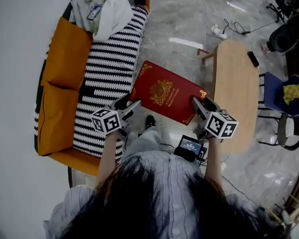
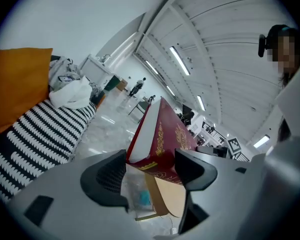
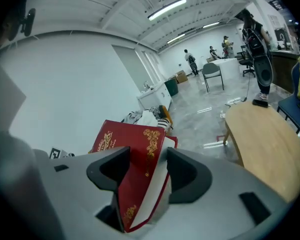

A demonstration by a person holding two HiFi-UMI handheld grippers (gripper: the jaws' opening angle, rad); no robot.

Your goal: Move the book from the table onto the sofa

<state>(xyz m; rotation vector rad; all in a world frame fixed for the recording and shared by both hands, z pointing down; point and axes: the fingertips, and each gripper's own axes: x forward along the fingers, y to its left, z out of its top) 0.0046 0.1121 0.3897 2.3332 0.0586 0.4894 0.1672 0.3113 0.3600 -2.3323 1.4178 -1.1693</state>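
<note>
Carry step, I judge: the red book (image 1: pixel 165 97) hangs mid-frame between counter (image 1: pixel 236 91) and sofa (image 1: pixel 64 71), its ends pinched in the jaws of the left gripper (image 1: pixel 131 105) and right gripper (image 1: pixel 196 103); next it must go left and down onto the striped cushion (image 1: pixel 107 78).

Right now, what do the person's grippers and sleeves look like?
The left gripper and right gripper have light grey bodies, dark pads, and each a white cube with black square markers. The person wears a pale striped shirt.
</note>
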